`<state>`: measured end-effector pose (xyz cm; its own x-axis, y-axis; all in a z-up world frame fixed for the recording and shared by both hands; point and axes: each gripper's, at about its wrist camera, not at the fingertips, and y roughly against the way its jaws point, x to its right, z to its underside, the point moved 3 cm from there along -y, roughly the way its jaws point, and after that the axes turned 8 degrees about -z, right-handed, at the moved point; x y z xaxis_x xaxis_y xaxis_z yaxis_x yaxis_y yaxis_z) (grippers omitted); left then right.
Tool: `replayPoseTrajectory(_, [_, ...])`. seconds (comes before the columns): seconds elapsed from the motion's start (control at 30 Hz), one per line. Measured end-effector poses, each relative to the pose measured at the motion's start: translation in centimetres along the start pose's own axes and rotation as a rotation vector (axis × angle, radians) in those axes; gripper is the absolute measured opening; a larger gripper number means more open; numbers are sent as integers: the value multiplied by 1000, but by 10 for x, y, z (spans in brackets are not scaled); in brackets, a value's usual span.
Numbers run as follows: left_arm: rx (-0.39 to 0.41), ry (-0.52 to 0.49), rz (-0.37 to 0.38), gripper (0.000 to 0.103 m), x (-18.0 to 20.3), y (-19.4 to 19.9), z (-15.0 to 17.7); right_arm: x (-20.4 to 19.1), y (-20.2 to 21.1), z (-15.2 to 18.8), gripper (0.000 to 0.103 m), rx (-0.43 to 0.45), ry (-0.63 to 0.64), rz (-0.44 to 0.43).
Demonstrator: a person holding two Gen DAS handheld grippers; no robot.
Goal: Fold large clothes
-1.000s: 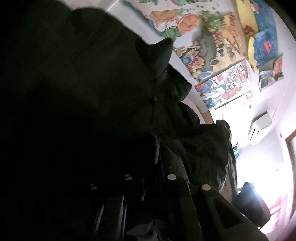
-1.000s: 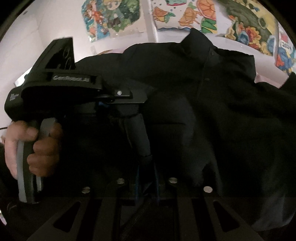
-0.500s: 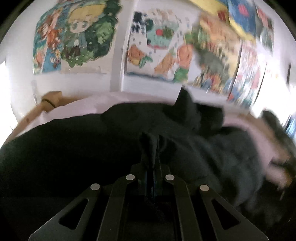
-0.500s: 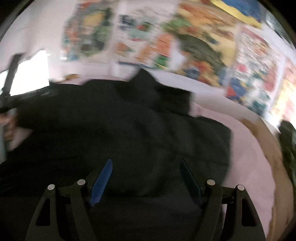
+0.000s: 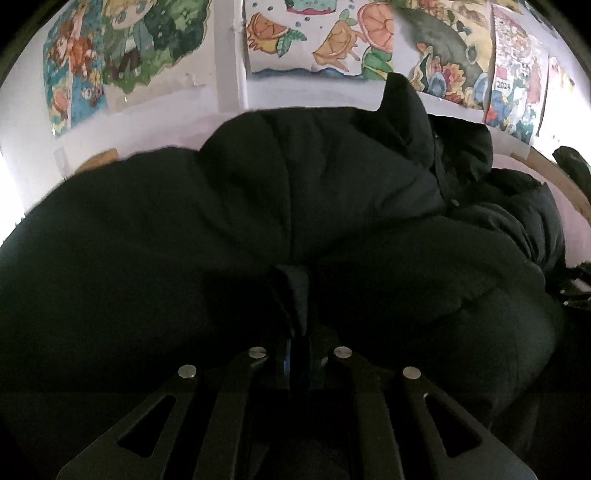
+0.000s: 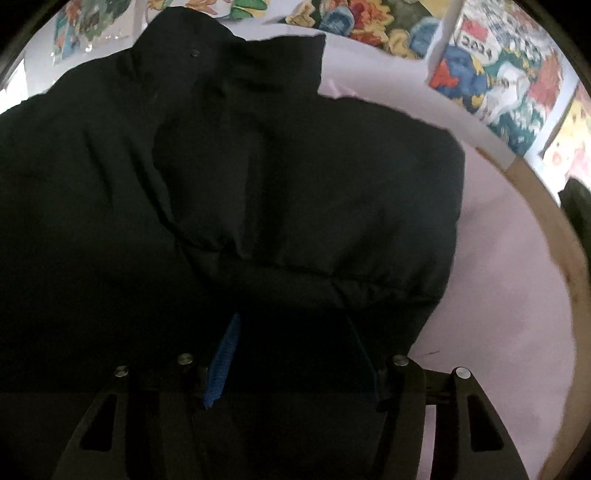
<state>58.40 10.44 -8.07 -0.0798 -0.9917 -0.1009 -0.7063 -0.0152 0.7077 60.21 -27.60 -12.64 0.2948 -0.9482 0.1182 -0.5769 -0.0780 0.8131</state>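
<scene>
The left gripper [image 5: 297,332] clenches a fold of the black jacket [image 5: 295,221] to anchor it; the right gripper [image 6: 291,354], jaws just narrowing, straddles the hem unclamped

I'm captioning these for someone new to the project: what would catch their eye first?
A bulky black jacket fills both views, spread over a pale pink sheet. Behind it the wall is covered with bright cartoon posters. The left claw is pinched shut on a fold of the jacket, while the right claw stands open over its hem, its jaws having just been closing.
</scene>
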Motion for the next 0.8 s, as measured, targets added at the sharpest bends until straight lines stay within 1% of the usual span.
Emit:
replayPoseTrajectory(0.1, [28,48,32,9,-9,13,-3,5,4,5,57,46,-18,-7])
replayPoseTrajectory(0.13, [34,64,38,13,-13,21,-2,5,7,6,58,61,-22,-10])
replayPoseTrajectory(0.17, [38,81,47,21,-18,31,0,6,11,7,59,67,-20,-13])
replayPoseTrajectory(0.2, [47,97,59,26,-22,42,2,6,13,6,60,65,-16,-15])
replayPoseTrajectory(0.23, [64,118,67,38,-25,54,4,6,20,6,64,70,-17,-22])
replayPoseTrajectory(0.27, [85,143,68,54,-28,66,6,6,28,7,66,79,-22,-37])
replayPoseTrajectory(0.3, [117,179,67,62,-35,82,10,6,36,8,71,85,-29,-56])
replayPoseTrajectory(0.33, [146,216,66,75,-42,98,15,3,44,8,73,80,-30,-69])
replayPoseTrajectory(0.37, [170,249,67,82,-48,112,19,0,50,3,73,70,-28,-81])
replayPoseTrajectory(0.43, [195,294,61,84,-62,140,28,-14,69,-5,74,53,-7,-113])
replayPoseTrajectory(0.47, [198,318,45,84,-71,155,35,-25,79,-11,75,48,15,-124])
replayPoseTrajectory(0.5, [198,341,33,85,-77,164,37,-40,89,-12,78,50,32,-129])
replayPoseTrajectory(0.53, [196,381,25,87,-86,176,46,-58,104,-19,82,66,67,-145])
replayPoseTrajectory(0.6, [176,456,1,91,-104,194,62,-88,123,-29,84,87,109,-172])
replayPoseTrajectory(0.67, [147,530,-36,92,-123,208,82,-126,141,-35,84,107,147,-216])
replayPoseTrajectory(0.73, [128,585,-86,93,-142,219,98,-155,152,-42,87,129,181,-244])
replayPoseTrajectory(0.77, [109,625,-136,94,-155,223,109,-174,157,-45,88,143,200,-264])
replayPoseTrajectory(0.8, [97,655,-159,94,-165,225,117,-192,159,-48,90,151,217,-276])
